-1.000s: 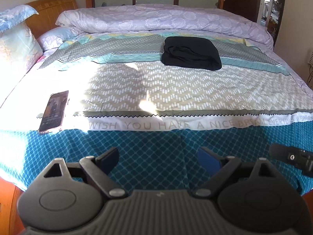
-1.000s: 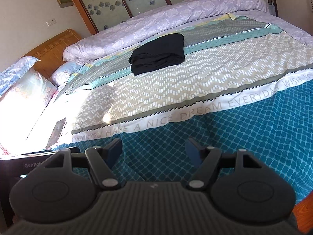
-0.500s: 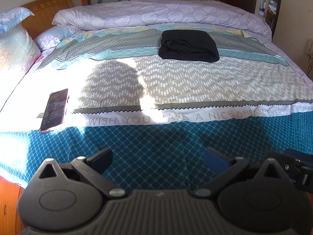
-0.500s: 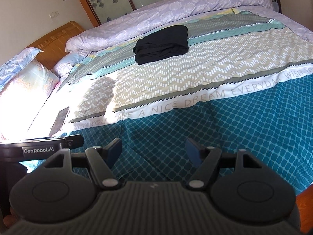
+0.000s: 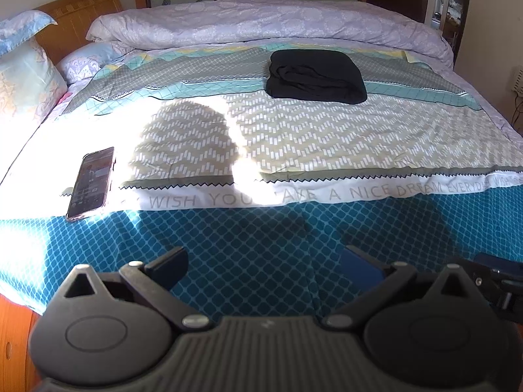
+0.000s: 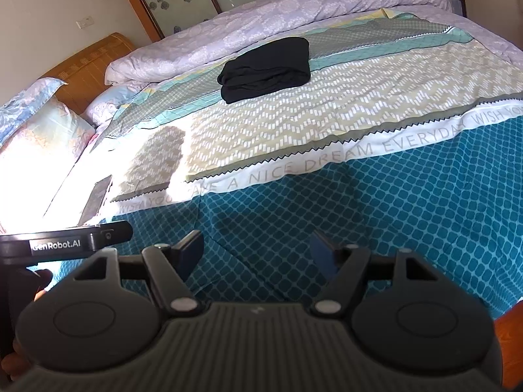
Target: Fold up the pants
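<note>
- Your left hand-held gripper (image 5: pixel 264 266) and right hand-held gripper (image 6: pixel 256 248) both gape wide, empty, above the teal bedspread (image 5: pixel 261 248).
- The folded black pants (image 5: pixel 315 76) lie far across the bed, near the rolled lilac duvet (image 5: pixel 261 21).

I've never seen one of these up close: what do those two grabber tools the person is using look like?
Both match: the left gripper and right gripper have a ribbed dark grey body, two round black discs, black linkage arms with silver pivot pins and dark blue finger pads. The left one's side bar reads GenRobot.AI in white.
</note>
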`<state>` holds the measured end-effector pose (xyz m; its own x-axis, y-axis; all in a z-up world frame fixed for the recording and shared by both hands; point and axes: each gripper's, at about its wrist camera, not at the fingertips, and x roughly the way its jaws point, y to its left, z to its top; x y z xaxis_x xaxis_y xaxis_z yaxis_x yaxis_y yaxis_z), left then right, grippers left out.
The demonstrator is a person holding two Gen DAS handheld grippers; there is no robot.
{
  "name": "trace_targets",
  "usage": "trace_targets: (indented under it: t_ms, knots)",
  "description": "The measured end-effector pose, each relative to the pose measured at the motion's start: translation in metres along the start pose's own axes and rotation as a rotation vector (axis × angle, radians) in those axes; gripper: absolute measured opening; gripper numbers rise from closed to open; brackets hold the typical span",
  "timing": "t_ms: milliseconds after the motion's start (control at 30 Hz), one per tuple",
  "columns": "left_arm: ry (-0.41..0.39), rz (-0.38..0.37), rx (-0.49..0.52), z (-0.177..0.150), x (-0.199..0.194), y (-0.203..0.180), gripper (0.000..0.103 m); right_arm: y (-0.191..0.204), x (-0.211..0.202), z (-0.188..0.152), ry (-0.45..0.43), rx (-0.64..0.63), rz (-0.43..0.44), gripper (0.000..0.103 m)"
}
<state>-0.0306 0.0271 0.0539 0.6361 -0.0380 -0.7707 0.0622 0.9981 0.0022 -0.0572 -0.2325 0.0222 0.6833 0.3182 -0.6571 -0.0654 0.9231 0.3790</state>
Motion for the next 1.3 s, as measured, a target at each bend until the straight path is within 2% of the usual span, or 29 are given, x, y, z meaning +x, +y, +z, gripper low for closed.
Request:
trace_targets:
  t_ms: [200, 333, 533, 967, 1300]
  knots:
    - [-0.021, 0.015, -0.013, -0.0007, -0.0008, 0.0024, 0.103, -0.0027, 0.0039, -0.0013, 0.01, 0.009, -0.025, 0.075]
    - [0.012, 0.05, -0.008, -0.0018, 0.0061, 0.0028, 0.103, -0.0029, 0.0053, -0.0024, 0.012, 0.008, -0.034, 0.078]
    - [0.027, 0.052, -0.015, -0.0028, 0.0082, 0.0048, 0.103, -0.0019, 0.0061, -0.0035, 0.013, -0.001, -0.043, 0.082]
    - [-0.004, 0.111, 0.029, -0.0035, 0.0051, 0.0019, 0.103, -0.001, 0.0081, -0.0046, 0.021, -0.006, -0.048, 0.085]
    - [-0.029, 0.125, 0.064, -0.0051, 0.002, -0.0005, 0.103, -0.0022, 0.0101, -0.0061, 0.029, -0.001, -0.053, 0.086]
